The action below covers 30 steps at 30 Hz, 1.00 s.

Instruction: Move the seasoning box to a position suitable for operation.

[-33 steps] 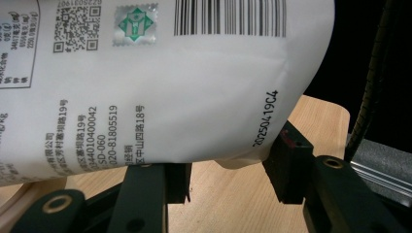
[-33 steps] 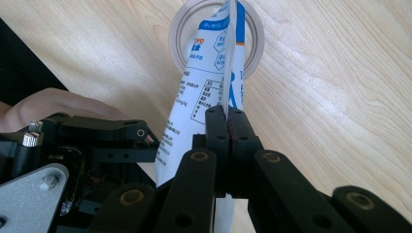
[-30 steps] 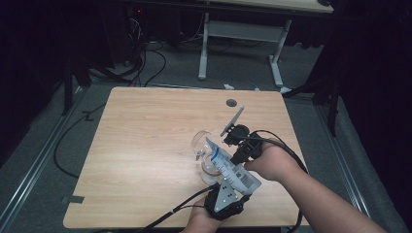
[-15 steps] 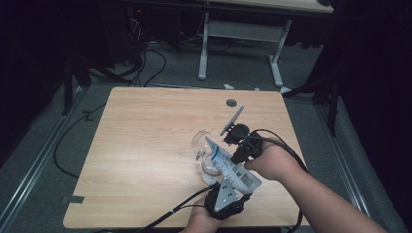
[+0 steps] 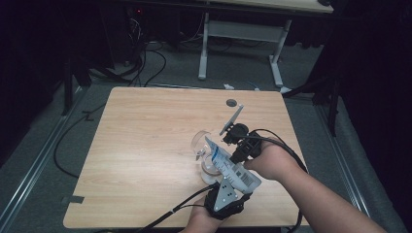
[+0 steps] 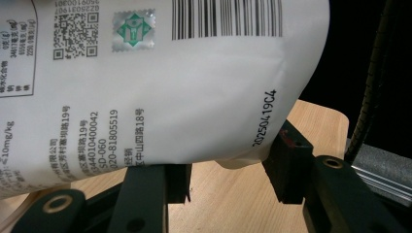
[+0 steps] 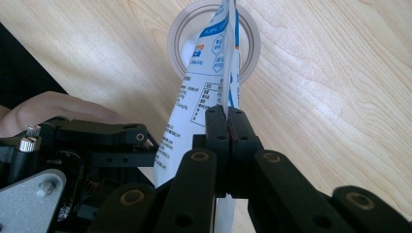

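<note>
Pouch [image 5: 232, 166] tilted over glass cup [image 5: 203, 145], near table's [image 5: 145, 145] front-right corner; right gripper [image 7: 227, 127] clamped tight on its edge, left gripper [image 6: 228, 179] half-open around its bottom end, pad contact unclear. Pouch mouth hides the cup's inside; print mostly cut off

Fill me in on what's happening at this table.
A person works with a hand-held gripper in each hand. The right hand-held gripper is shut on the edge of a white printed pouch, and the left hand-held gripper holds the pouch's bottom end. The pouch is tilted, its top over the mouth of a clear glass standing on the wooden table.
</note>
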Each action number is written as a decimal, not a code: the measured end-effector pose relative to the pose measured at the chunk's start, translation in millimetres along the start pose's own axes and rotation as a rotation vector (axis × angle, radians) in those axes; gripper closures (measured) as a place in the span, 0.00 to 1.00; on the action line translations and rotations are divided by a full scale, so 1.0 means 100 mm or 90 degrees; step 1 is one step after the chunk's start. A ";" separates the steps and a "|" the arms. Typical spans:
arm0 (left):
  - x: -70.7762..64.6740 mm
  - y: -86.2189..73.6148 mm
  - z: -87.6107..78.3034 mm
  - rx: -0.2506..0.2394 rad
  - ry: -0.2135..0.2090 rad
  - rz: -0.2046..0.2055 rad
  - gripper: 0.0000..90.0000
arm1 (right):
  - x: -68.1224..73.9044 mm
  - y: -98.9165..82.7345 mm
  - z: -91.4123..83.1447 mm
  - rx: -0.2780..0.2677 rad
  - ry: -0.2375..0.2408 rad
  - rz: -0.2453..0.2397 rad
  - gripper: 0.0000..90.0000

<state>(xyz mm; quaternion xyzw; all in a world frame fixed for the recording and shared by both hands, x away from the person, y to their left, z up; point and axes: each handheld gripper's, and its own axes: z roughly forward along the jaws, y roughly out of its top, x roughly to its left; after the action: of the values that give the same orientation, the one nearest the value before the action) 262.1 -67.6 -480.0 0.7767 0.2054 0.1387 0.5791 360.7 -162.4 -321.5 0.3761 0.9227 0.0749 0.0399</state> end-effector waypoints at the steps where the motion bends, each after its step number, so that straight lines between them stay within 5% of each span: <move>1: 0.00 0.00 0.00 0.000 0.000 0.000 0.64 | 0.00 0.00 0.00 -0.001 0.000 -0.002 1.00; 30: 0.00 0.03 -0.01 -0.008 0.001 0.000 0.64 | 0.00 0.02 -0.03 -0.005 -0.002 -0.006 1.00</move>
<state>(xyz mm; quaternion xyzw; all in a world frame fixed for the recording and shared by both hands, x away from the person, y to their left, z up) 262.7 -67.7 -476.7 0.7728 0.2047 0.1406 0.5841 361.5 -161.3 -318.3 0.3716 0.9241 0.0776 0.0434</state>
